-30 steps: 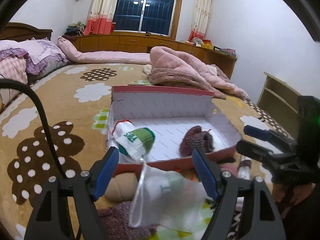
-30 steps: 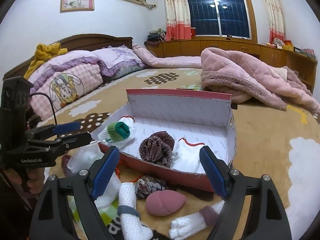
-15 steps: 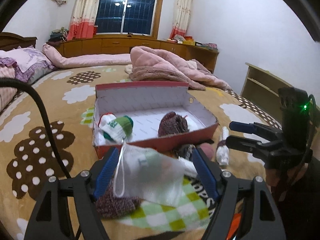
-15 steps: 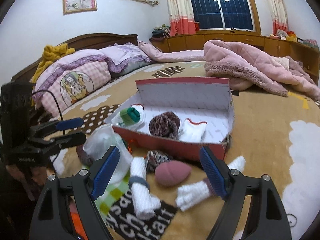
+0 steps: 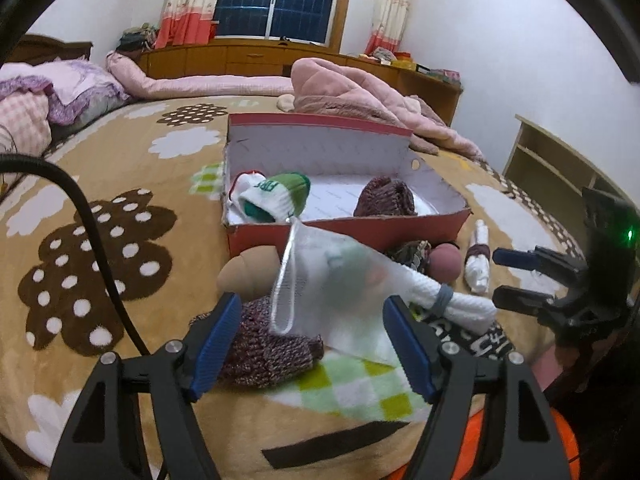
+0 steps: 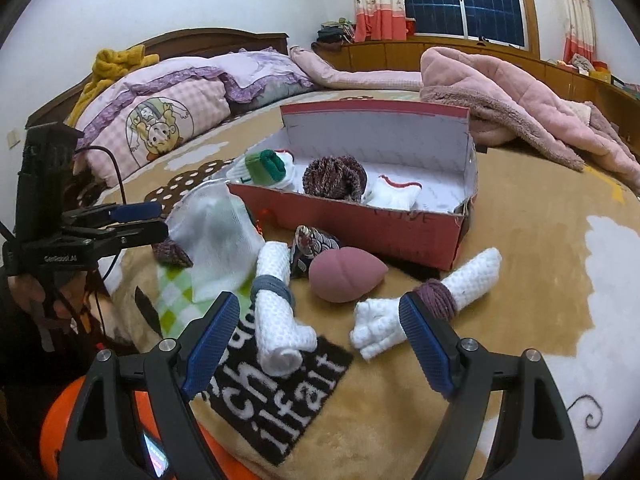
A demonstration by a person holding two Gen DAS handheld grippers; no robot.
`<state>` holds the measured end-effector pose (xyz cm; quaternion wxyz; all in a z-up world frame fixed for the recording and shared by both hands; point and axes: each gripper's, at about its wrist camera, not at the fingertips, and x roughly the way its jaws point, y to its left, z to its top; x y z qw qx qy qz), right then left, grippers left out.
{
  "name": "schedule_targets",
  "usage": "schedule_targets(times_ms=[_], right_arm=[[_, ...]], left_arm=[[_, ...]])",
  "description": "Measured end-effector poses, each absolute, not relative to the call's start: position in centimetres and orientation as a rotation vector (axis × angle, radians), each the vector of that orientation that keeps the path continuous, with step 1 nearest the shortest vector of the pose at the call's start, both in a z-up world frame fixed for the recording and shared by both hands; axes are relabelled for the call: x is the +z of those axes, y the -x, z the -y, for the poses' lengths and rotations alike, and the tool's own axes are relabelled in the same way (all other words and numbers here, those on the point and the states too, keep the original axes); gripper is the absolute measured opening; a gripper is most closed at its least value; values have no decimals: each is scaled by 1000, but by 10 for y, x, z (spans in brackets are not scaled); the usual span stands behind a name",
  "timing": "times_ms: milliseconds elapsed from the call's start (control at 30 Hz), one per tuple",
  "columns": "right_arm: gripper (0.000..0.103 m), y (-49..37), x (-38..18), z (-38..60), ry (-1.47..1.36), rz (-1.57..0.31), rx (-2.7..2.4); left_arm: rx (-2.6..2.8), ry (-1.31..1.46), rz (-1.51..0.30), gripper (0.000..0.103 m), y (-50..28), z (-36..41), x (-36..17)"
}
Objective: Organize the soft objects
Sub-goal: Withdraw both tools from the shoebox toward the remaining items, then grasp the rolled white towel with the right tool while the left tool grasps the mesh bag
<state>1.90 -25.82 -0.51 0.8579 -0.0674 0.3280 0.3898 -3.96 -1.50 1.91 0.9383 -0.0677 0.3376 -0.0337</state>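
- On the bed (image 6: 520, 216), a red box (image 6: 360, 224) stands open on the brown blanket, its lid wall upright at the far side.
- Inside the box: a white-and-green sock roll (image 5: 276, 196) at the left end, a maroon knit (image 6: 334, 178) in the middle, a white sock (image 6: 394, 196) to the right of it.
- In front of the box, on the blanket: a white mesh bag (image 5: 340, 292), a tan pad (image 5: 248, 274), a maroon knit piece (image 5: 264, 344), a patterned bundle (image 6: 312, 246), a pink sponge (image 6: 344, 274), and two rolled white towels.
- Towel with grey band (image 6: 276, 304) lies just left of the sponge; towel with purple band (image 6: 432, 300) lies right of it, near the box's front corner.
- Left gripper (image 5: 312, 344): jaws wide, having just closed a little. The mesh bag and the knit piece show between the fingers; no pad presses on either. Whether the bag is lifted or resting cannot be told; it is blurred.
- Right gripper (image 6: 320, 340): jaws wide, nothing gripped. It points down at the blanket between the two towels; the right finger (image 6: 424, 344) overlaps the purple-band towel in view, contact not determinable.
- A hand (image 6: 36, 292) grips the left gripper's handle.
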Motion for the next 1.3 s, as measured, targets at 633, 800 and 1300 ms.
schedule_targets(times_ms=[633, 800, 1300], right_arm=[[84, -5, -5, 230, 227, -662, 903], [74, -11, -16, 221, 229, -726, 923], [21, -2, 2, 213, 271, -617, 940]], left_arm=[[-152, 180, -714, 4, 15, 14, 14], [-223, 146, -575, 3, 36, 26, 47], [-130, 173, -564, 4, 32, 16, 46]])
